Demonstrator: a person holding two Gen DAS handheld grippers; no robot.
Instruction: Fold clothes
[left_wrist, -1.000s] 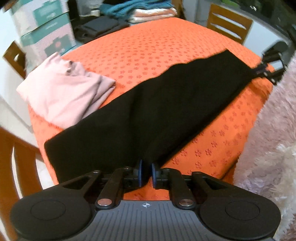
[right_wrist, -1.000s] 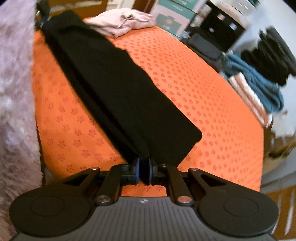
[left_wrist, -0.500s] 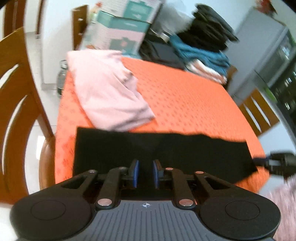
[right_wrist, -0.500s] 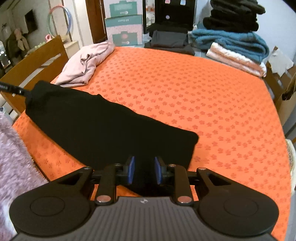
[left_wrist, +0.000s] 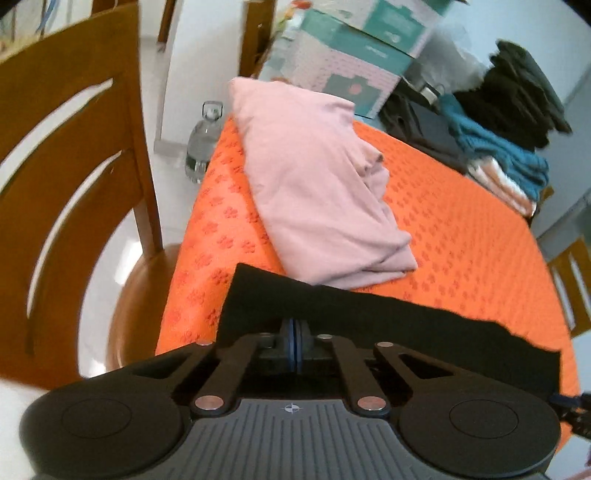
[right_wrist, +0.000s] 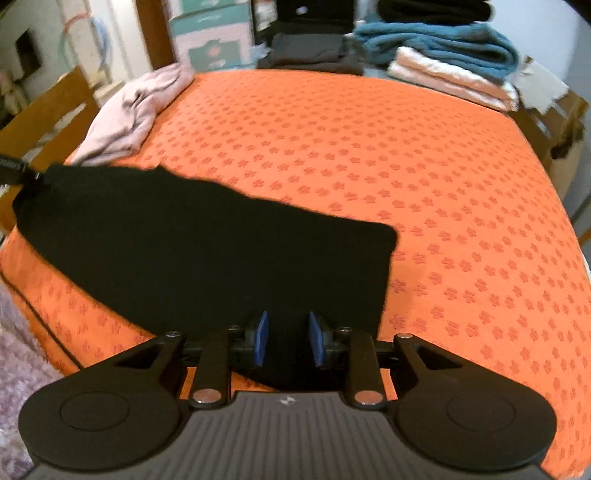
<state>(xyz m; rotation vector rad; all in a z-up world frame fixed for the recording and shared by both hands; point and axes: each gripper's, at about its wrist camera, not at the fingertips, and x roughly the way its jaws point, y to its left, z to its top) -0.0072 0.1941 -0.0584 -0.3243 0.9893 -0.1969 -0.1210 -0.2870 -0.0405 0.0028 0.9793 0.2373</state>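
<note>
Soft, even indoor light, strong fisheye bending at the edges, motion blur at the margins.

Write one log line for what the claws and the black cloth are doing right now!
left claw: shut on black cloth | right claw: open over cloth | cloth: flat on orange table

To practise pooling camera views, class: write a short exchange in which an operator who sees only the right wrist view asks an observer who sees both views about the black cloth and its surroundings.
Operator: My right gripper is open over the black folded cloth. Is the left gripper holding it?
Observer: Yes, the left gripper has its blue pads closed on the cloth's edge.
Operator: Is anything on the floor beyond the orange flower-patterned tablecloth?
Observer: A clear plastic water bottle stands on the floor beside the tablecloth's far left corner.
</note>
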